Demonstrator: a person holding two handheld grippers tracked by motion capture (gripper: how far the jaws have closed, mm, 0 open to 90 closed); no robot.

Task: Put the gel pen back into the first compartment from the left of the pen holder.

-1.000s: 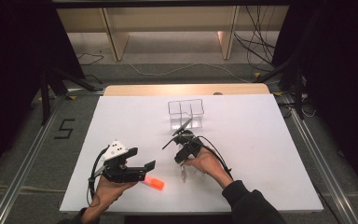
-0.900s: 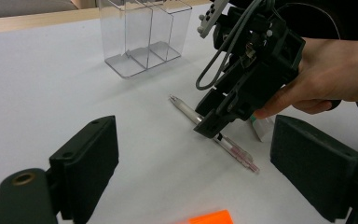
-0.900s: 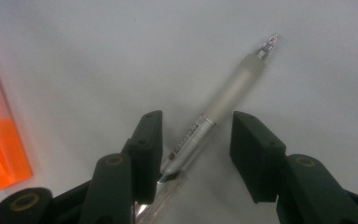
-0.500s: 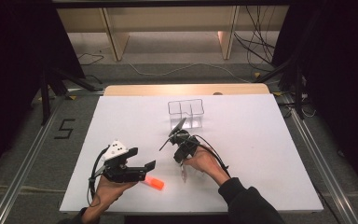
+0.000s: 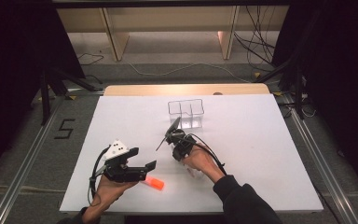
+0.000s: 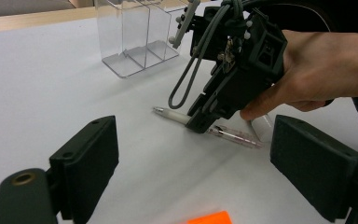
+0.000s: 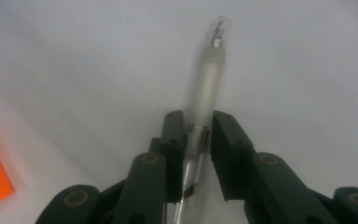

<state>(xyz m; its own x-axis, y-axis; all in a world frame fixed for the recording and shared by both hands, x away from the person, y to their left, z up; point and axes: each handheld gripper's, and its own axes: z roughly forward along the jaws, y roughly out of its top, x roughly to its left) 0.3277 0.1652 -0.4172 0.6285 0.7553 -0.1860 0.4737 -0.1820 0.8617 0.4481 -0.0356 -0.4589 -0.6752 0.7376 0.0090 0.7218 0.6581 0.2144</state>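
Right gripper (image 7: 198,123), hand-held: narrowed onto a clear pen (image 7: 208,79), jaws having just been closing, with the barrel between the pads just behind the frosted grip section. Lies flat on the white table (image 5: 261,154), this pen, near the front of the clear divided organizer (image 5: 186,113) and apart from it, tip pointing away from the gripper. Left gripper (image 5: 142,169): held wide open and empty, low over the table beside an orange marker (image 5: 154,183). Likely hazards from here, as a judgement: twisting or swinging of the pen on lifting, owing to a pinch taken on a round, smooth barrel with much of the length ahead of the pads; slipping out altogether if raised fast or gripped lightly; scraping of the jaw tips on the table, pressed close to the surface as seen in the left gripper view. Further on, if bound for the organizer, catching of the drooping tip on a thin wall or divider, and tipping or shoving of that light container.
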